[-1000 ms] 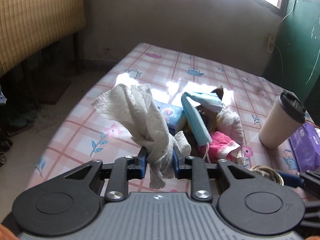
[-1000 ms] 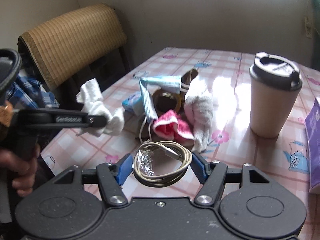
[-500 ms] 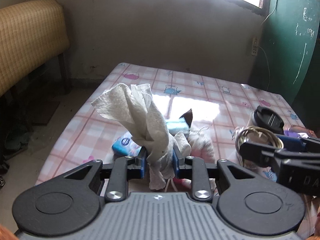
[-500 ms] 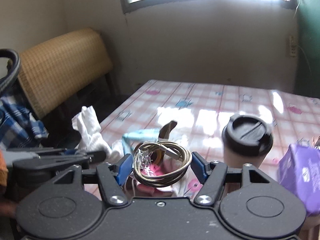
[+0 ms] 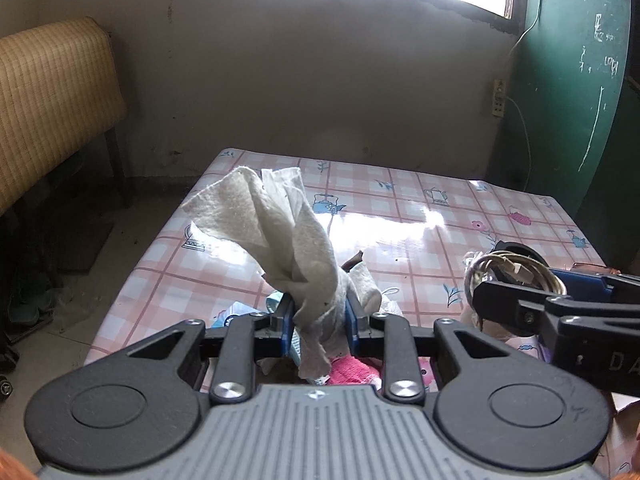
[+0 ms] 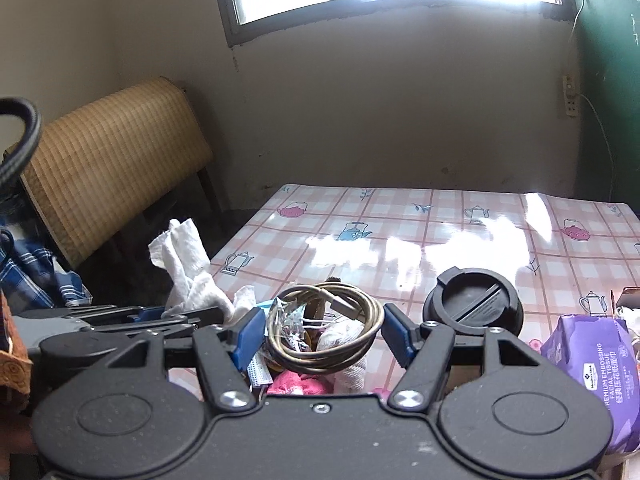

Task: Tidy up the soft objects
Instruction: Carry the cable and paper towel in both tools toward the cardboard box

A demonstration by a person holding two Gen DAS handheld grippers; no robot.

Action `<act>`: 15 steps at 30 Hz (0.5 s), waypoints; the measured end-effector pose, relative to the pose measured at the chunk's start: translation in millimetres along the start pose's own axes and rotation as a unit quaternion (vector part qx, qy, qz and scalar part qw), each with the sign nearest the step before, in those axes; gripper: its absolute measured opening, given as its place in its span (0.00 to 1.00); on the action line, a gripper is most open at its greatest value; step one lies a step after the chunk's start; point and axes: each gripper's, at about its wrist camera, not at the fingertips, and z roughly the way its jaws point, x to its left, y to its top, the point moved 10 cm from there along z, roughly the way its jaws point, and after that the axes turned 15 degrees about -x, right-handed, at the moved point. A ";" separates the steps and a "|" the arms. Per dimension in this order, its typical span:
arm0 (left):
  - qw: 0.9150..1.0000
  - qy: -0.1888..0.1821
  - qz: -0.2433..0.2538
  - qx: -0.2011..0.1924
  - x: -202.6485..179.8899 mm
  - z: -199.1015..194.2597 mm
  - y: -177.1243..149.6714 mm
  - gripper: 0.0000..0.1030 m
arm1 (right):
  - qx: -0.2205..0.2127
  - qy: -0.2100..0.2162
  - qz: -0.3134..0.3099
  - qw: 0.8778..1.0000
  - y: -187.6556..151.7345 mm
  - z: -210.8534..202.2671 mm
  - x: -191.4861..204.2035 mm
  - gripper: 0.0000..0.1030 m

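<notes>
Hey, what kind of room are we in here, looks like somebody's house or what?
Likely a lived-in room in a home: a table under a pink checked teapot-print oilcloth, a woven-backed seat against the wall, and household clutter such as a tissue pack and a lidded cup.

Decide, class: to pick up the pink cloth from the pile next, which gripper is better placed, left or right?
Neither is free. The left gripper is shut on the white cloth; the right gripper holds the coiled cable. Both hover over the pink cloth.
</notes>
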 end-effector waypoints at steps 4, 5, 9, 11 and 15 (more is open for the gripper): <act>1.000 -0.003 0.003 -0.002 -4.2 -1.4 3.1 0.27 | -0.004 -0.006 0.000 1.000 3.4 -3.1 -2.5 0.74; 1.000 -0.004 0.003 -0.003 -4.8 -2.1 4.7 0.27 | -0.004 -0.007 0.001 1.000 4.0 -3.8 -3.0 0.74; 1.000 -0.009 0.005 -0.006 -6.7 -7.0 7.6 0.27 | -0.008 -0.009 0.000 1.000 8.3 -7.2 -3.8 0.74; 1.000 -0.011 0.005 -0.006 -8.1 -8.3 9.1 0.27 | -0.011 -0.011 0.001 1.000 10.0 -8.5 -4.9 0.74; 1.000 -0.016 0.007 -0.007 -12.1 -7.9 11.1 0.27 | -0.014 -0.014 0.003 1.000 12.4 -11.1 -9.3 0.74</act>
